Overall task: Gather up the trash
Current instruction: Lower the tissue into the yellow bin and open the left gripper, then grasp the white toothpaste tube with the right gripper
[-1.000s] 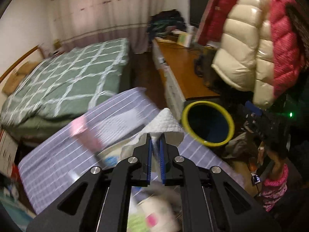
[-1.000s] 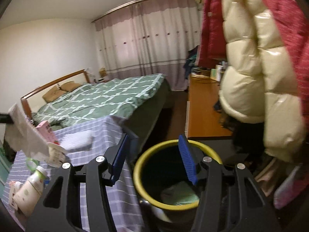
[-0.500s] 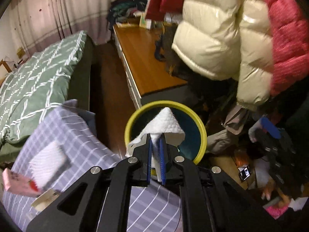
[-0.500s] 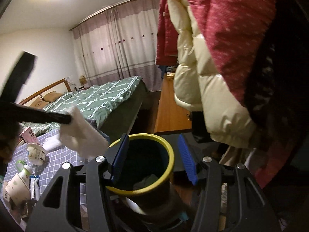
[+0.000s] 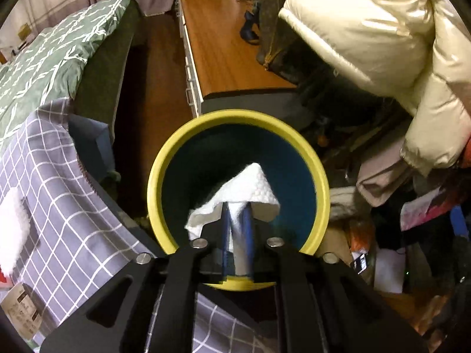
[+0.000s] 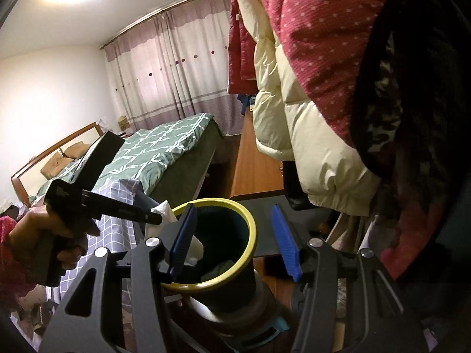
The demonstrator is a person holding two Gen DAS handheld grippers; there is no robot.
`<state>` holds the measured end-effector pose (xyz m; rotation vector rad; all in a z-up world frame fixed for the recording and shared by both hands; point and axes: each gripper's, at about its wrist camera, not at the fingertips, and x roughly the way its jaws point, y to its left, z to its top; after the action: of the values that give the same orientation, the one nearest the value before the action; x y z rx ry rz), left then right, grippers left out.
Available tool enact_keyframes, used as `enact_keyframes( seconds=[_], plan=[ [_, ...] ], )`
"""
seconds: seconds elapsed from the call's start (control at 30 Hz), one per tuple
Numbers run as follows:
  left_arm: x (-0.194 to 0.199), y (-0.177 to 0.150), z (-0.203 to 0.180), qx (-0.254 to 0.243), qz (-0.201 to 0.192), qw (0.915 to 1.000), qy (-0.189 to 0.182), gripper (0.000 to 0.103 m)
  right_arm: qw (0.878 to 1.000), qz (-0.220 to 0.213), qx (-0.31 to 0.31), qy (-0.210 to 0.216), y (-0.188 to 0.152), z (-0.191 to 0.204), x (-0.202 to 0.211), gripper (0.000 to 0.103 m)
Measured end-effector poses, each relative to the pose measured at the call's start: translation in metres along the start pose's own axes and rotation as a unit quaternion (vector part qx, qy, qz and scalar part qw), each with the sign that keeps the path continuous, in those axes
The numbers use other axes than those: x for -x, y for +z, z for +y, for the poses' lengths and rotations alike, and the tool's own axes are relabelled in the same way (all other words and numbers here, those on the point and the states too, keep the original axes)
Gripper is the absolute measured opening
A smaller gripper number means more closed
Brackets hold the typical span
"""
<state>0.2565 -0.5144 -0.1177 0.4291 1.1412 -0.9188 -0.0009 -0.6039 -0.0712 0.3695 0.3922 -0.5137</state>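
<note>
The left gripper (image 5: 237, 220) points down over the bin (image 5: 164, 158), which has a yellow rim and a dark inside. A white tissue (image 5: 250, 185) sits between its jaws, right above the open bin. The jaws are opening, and the tissue is still between them. The right gripper (image 6: 235, 235) is beside the bin with its jaws apart and nothing in them. A hand (image 6: 44, 235) holds the left gripper. Some trash (image 6: 219, 267) lies in the bin. A desk with a checked cloth (image 5: 59, 206) is next to the bin.
</note>
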Motion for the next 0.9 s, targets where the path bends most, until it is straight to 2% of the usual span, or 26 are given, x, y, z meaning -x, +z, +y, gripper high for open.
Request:
enact_keyframes(
  seconds=[0.07,0.1,0.17,0.37,0.47,0.53,0.6,0.7,0.77,0.83,0.9],
  plan=[
    [0.004,0.002,-0.002,-0.004,-0.012,0.9999,0.001,0.045,1.0,-0.001,-0.001,0.0,0.0,0.0,0.001,0.051],
    [0.006,0.002,-0.002,-0.004,-0.014,0.9999,0.0,0.059,1.0,-0.001,-0.002,0.0,0.0,-0.001,0.001,0.051],
    [0.009,0.003,-0.005,-0.005,-0.023,0.9997,0.006,0.08,1.0,0.0,-0.001,0.002,-0.001,0.0,0.003,0.051],
    [0.017,-0.001,-0.003,-0.005,-0.013,0.9999,0.004,0.081,1.0,-0.001,0.001,0.005,0.001,0.004,0.008,0.051],
    [0.04,-0.009,0.003,0.004,-0.021,0.9997,-0.012,0.081,1.0,-0.004,0.003,0.007,0.002,0.007,0.013,0.051],
    [0.072,-0.019,0.012,0.015,-0.047,0.9986,-0.021,0.081,1.0,-0.003,0.006,0.01,0.001,0.011,0.014,0.051],
    [0.103,-0.03,0.024,0.027,-0.077,0.9964,-0.024,0.086,1.0,0.001,0.01,0.016,0.0,0.016,0.013,0.051],
    [0.16,-0.059,0.047,0.049,-0.135,0.9895,-0.012,0.092,0.999,0.01,0.02,0.028,-0.004,0.028,0.011,0.052],
    [0.2,-0.088,0.066,0.066,-0.18,0.9815,0.007,0.094,0.998,0.017,0.033,0.042,-0.007,0.043,0.009,0.052],
    [0.227,-0.111,0.083,0.08,-0.206,0.975,0.02,0.097,0.997,0.022,0.047,0.058,-0.009,0.058,0.007,0.052],
    [0.259,-0.145,0.106,0.105,-0.241,0.9637,0.046,0.098,0.995,0.03,0.059,0.076,-0.012,0.075,0.005,0.052]
  ],
)
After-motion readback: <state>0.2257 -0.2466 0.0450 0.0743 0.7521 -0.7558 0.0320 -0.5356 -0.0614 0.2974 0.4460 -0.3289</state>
